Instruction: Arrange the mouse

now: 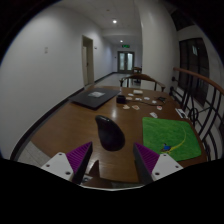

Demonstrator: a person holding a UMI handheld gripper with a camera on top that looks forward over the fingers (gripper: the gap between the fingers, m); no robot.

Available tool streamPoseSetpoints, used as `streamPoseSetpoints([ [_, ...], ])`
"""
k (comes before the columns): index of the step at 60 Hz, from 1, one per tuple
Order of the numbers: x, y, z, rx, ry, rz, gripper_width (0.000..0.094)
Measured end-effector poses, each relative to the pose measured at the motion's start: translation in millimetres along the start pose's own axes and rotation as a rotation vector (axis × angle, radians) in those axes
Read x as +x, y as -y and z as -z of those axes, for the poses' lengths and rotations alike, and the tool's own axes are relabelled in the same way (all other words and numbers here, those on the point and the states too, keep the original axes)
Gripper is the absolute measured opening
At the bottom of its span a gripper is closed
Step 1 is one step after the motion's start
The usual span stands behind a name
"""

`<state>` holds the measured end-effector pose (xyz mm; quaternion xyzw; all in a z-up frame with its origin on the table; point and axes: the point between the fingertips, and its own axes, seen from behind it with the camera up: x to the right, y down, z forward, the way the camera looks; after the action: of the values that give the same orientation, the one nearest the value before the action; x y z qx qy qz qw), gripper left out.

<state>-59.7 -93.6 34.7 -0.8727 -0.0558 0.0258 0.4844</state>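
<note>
A dark mouse point(109, 131) stands on the wooden table point(75, 125), just ahead of my fingers and between their lines, not touched by them. My gripper point(113, 160) is open, with a wide gap between the two purple pads point(80, 158). A green mat point(170, 137) lies on the table to the right of the mouse, beyond my right finger.
A dark flat pad or laptop point(93, 98) lies further back on the left. Several small items point(140, 98) lie at the table's far end. A white sheet point(33, 154) lies near the left finger. A railing point(195, 95) runs along the right; a corridor lies beyond.
</note>
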Motion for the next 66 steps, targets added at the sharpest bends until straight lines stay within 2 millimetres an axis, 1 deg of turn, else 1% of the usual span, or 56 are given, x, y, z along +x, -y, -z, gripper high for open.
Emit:
streamPoseSetpoints([
  [6,1,-9,-7,-0.044,-0.011,-0.001,0.0836],
  [7,-12,-12,-1,-0.053,-0.009,0.001,0.0837],
  [8,-4,-14,-14,-0.059,-0.008,0.0,0.0837],
  [11,-6,-16,-14,-0.073,-0.018,-0.007,0.0834],
  [12,-9,-16,-14,-0.076,-0.014,-0.007,0.0849],
  [14,-14,-16,-13,-0.083,-0.007,-0.01,0.0843],
  [15,-16,-15,-12,-0.085,-0.004,-0.012,0.0844],
  [16,-31,-9,-6,-0.085,-0.007,-0.012,0.0843],
  [17,-33,-7,-5,-0.088,-0.008,-0.009,0.0841],
  [18,-21,-8,-21,-0.089,-0.009,-0.006,0.0841],
  [21,-23,-4,-23,-0.092,-0.013,0.004,0.0843],
  [24,-26,0,-23,-0.094,-0.021,0.007,0.0838],
  [25,-41,4,-17,-0.097,-0.025,0.008,0.0838],
  [26,-33,5,-29,-0.099,-0.025,0.01,0.084],
  [31,-41,10,-29,-0.104,-0.027,0.022,0.0838],
  [32,-51,14,-25,-0.107,-0.029,0.025,0.0839],
  [33,-44,17,-36,-0.108,-0.028,0.025,0.0836],
  [36,-53,20,-36,-0.105,-0.019,0.031,0.0828],
  [37,-56,21,-35,-0.103,-0.014,0.031,0.0815],
  [39,-70,24,-32,-0.103,-0.003,0.022,0.0798],
  [40,-75,24,-31,-0.104,0.004,0.009,0.0758],
  [41,-63,25,-43,-0.101,0.002,-0.006,0.0755],
  [43,-64,25,-42,-0.099,-0.002,-0.013,0.0726],
  [45,-69,25,-37,-0.095,-0.005,0.001,0.0706],
  [46,-83,24,-26,-0.091,-0.008,0.007,0.0695],
  [47,-75,24,-33,-0.09,-0.007,0.009,0.0685],
  [48,-78,23,-30,-0.094,-0.005,0.009,0.0652],
  [50,-83,23,-25,-0.095,-0.003,0.007,0.0625],
  [51,-92,22,-21,-0.095,0.001,0.004,0.06],
  [52,-96,22,-19,-0.096,0.004,0.005,0.0576],
  [53,-88,22,-26,-0.097,0.007,0.006,0.0562],
  [57,-101,25,-16,-0.093,0.012,0.028,0.049],
  [60,-109,26,-7,-0.088,0.012,0.039,0.0481],
  [61,-120,31,-2,-0.068,0.019,0.057,0.0456],
  [62,-120,40,0,-0.031,0.005,0.069,0.043],
  [63,-104,36,-6,-0.048,-0.006,0.084,0.0419],
  [66,-106,35,0,-0.05,-0.01,0.074,0.0407],
])
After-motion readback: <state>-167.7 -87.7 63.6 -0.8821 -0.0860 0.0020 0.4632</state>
